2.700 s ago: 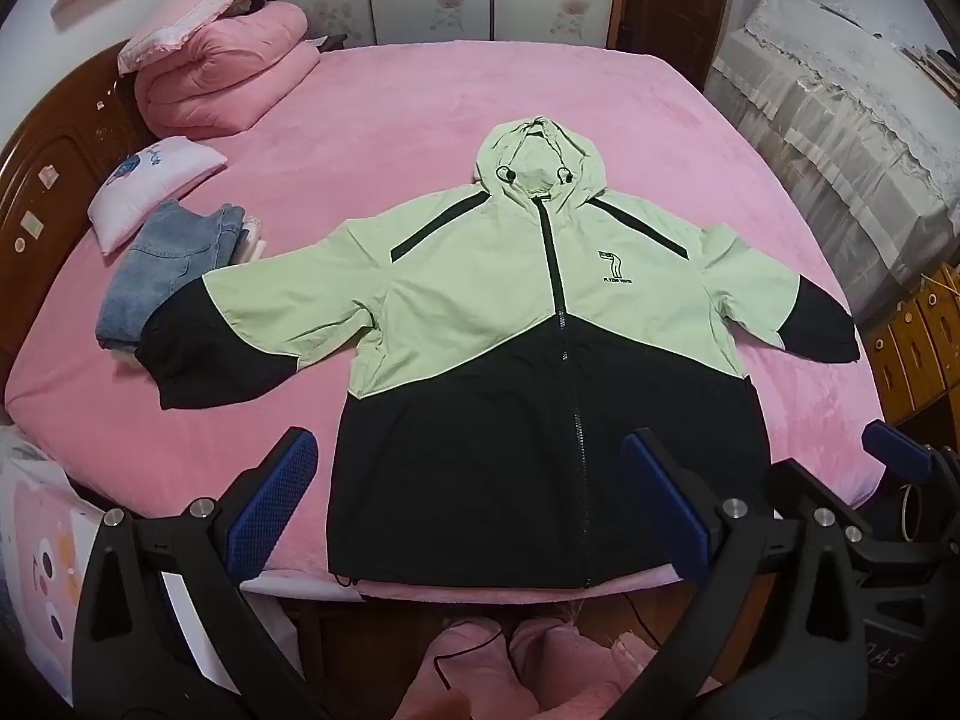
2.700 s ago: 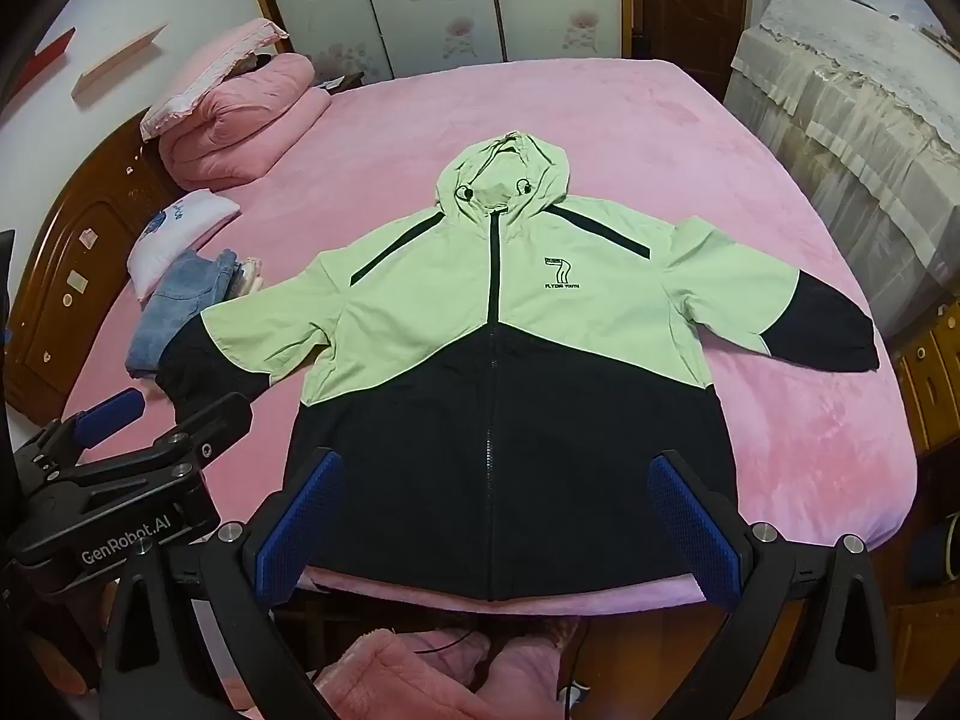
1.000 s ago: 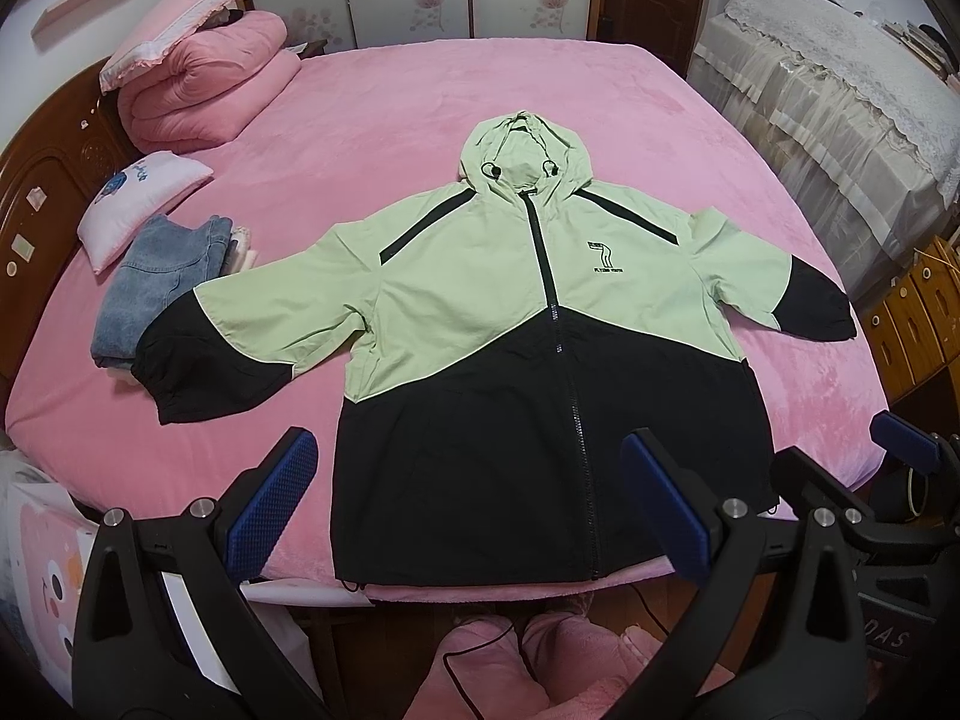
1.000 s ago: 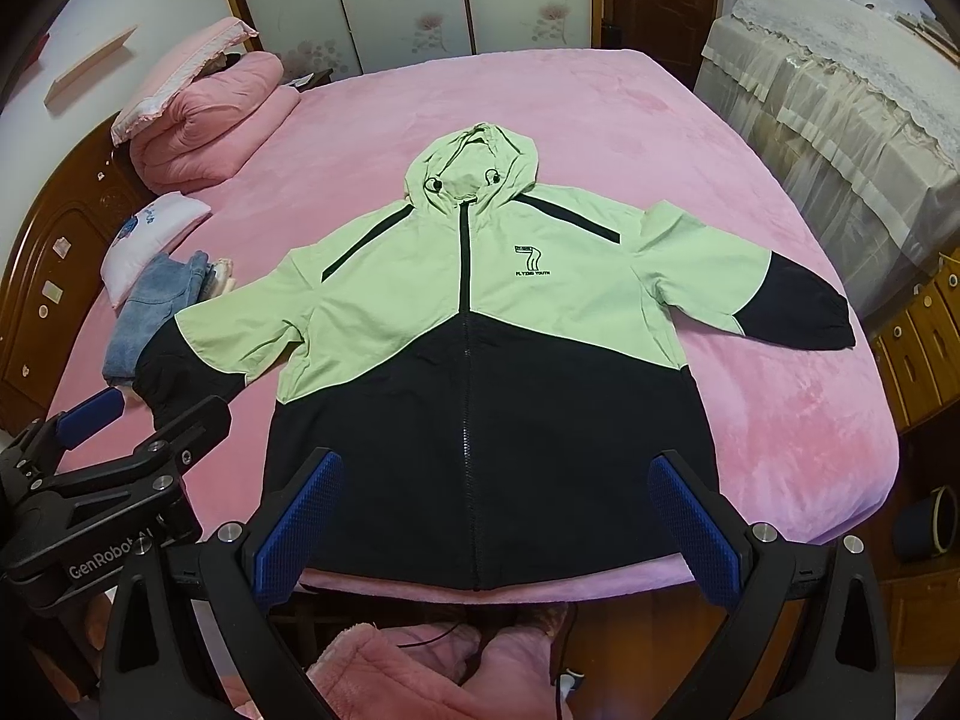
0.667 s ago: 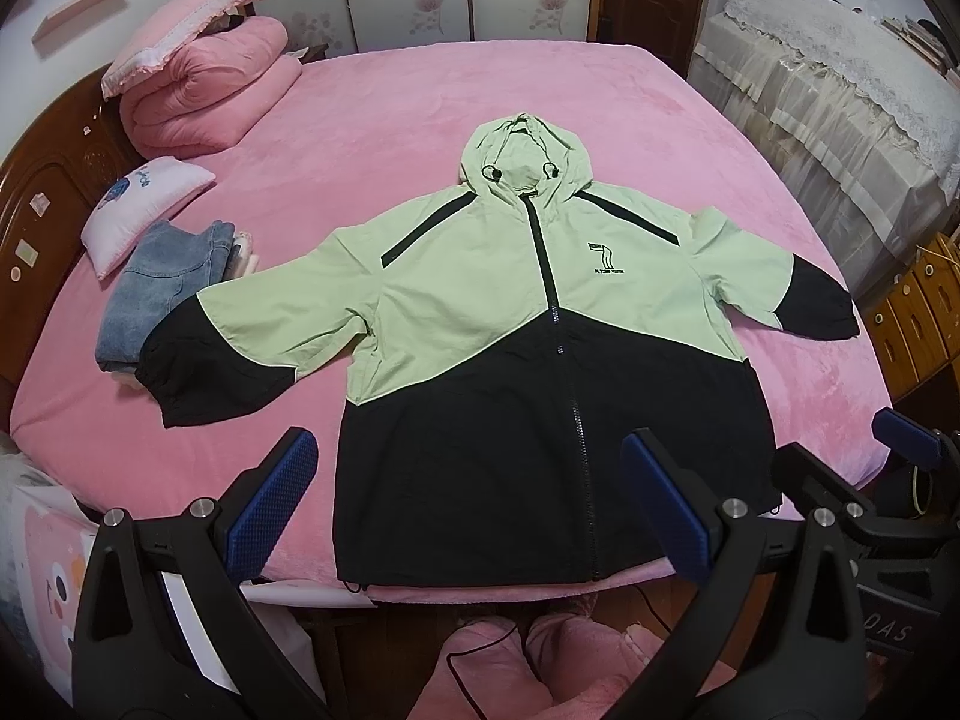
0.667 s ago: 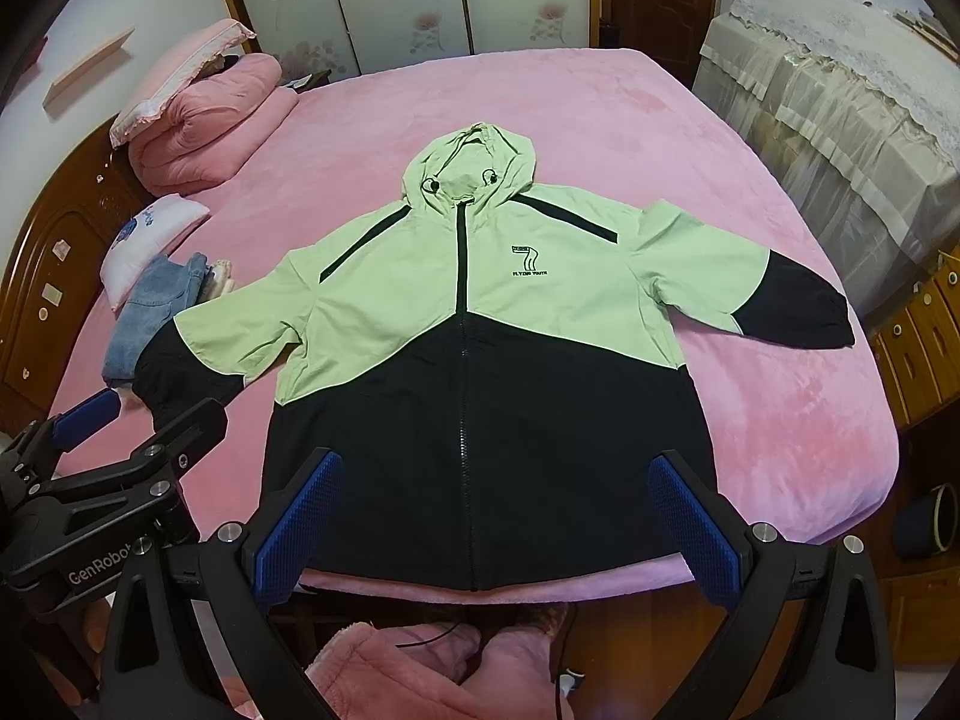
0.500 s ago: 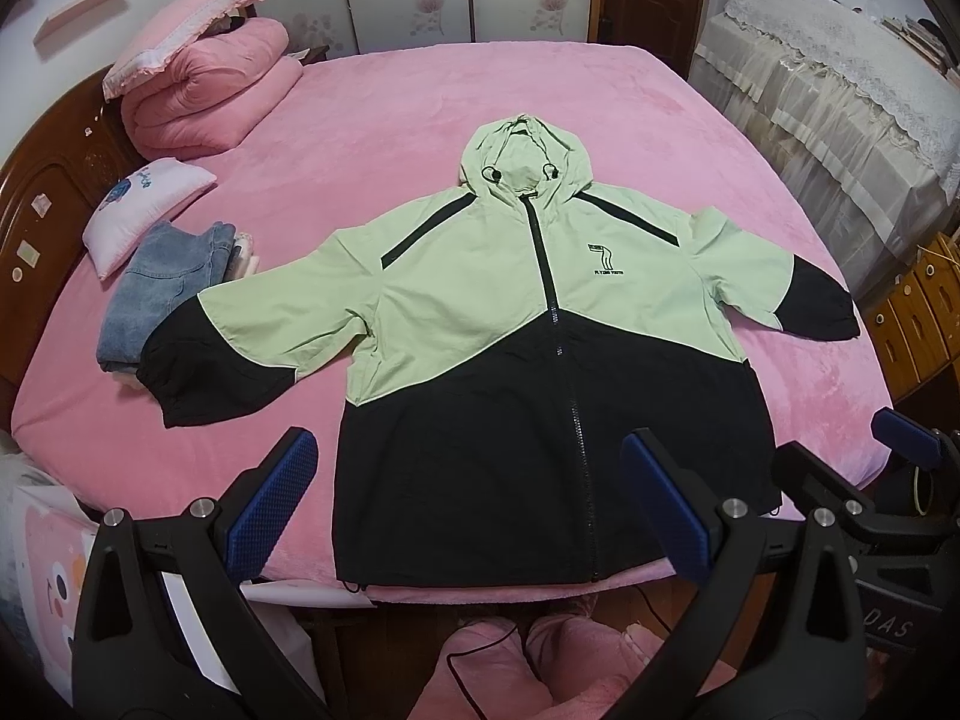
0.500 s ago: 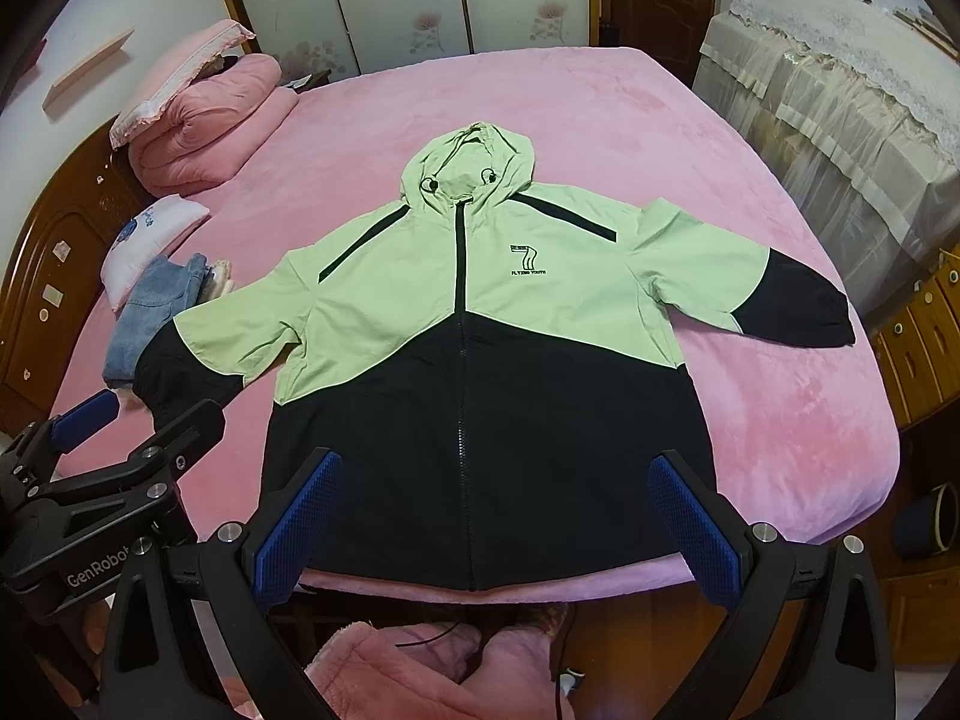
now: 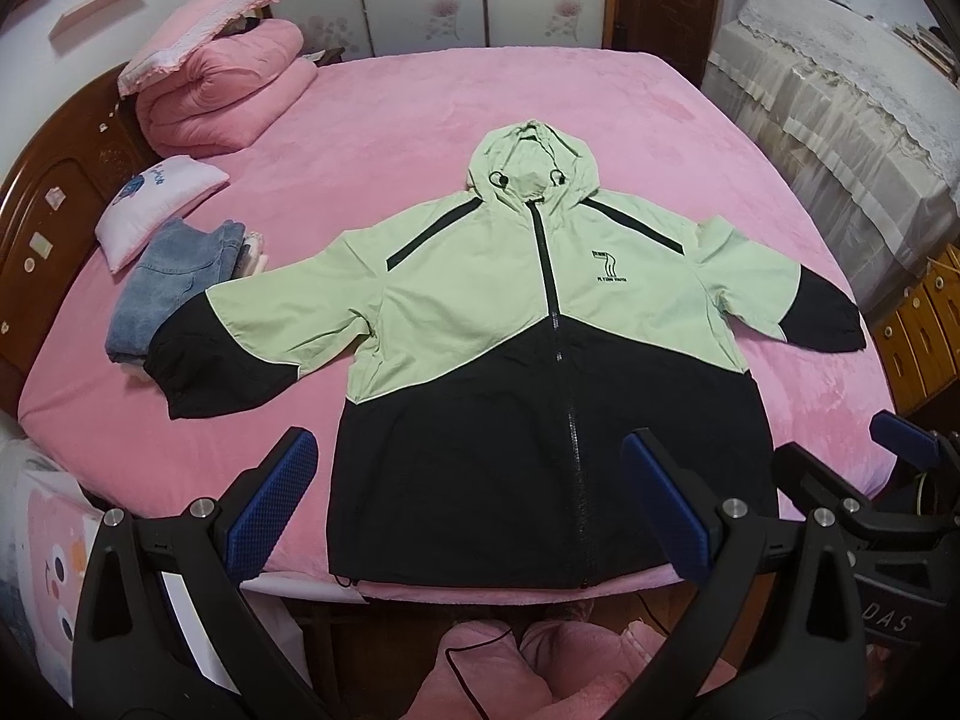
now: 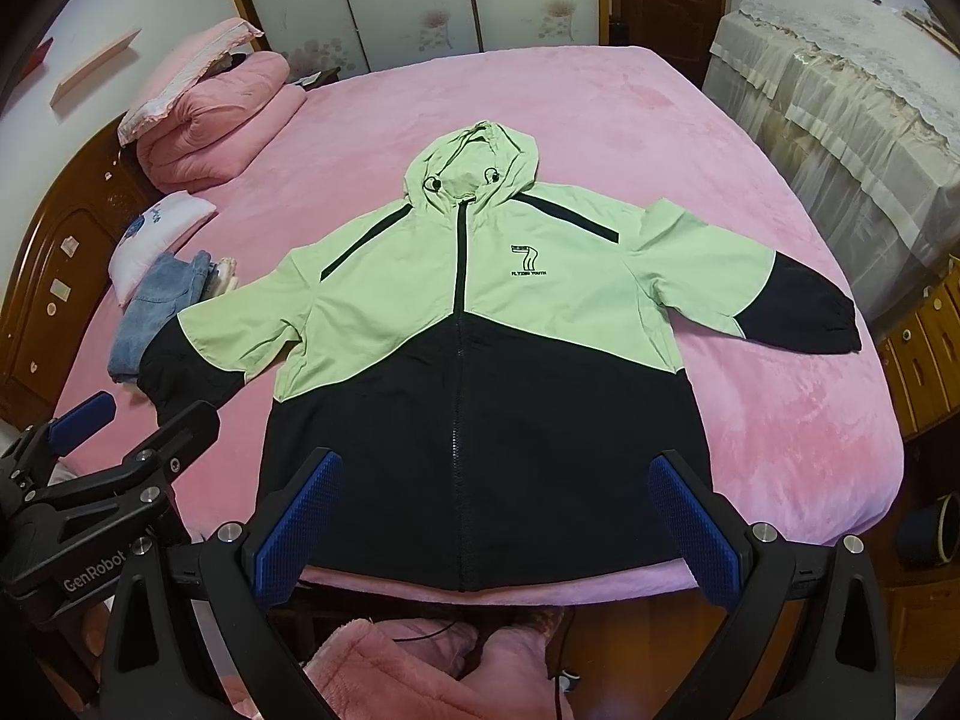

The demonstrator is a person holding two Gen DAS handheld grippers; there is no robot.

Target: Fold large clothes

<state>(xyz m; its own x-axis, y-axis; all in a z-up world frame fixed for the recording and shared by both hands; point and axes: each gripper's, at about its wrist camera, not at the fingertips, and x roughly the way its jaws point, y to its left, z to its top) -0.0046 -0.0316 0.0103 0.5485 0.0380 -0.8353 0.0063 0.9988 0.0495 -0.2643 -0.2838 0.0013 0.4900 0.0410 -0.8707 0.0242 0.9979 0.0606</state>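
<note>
Hovering with jaws apart and empty, left hand-held gripper (image 9: pixel 462 504) and right hand-held gripper (image 10: pixel 495 519) face the jacket (image 10: pixel 474 360) spread flat on the bed (image 10: pixel 600 120), hood at 12 o'clock; folding not begun, so next judged: grasp a sleeve.

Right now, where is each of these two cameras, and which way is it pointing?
Left wrist view: sits on the left gripper at the foot of the pink bed, looking along its open blue-padded fingers at the green and black hooded jacket; the right gripper shows at the right edge.
Right wrist view: sits on the right gripper, open too, facing the same jacket; the left gripper shows at lower left.
Both share the jacket, the folded blue jeans and the rolled pink quilt.
</note>
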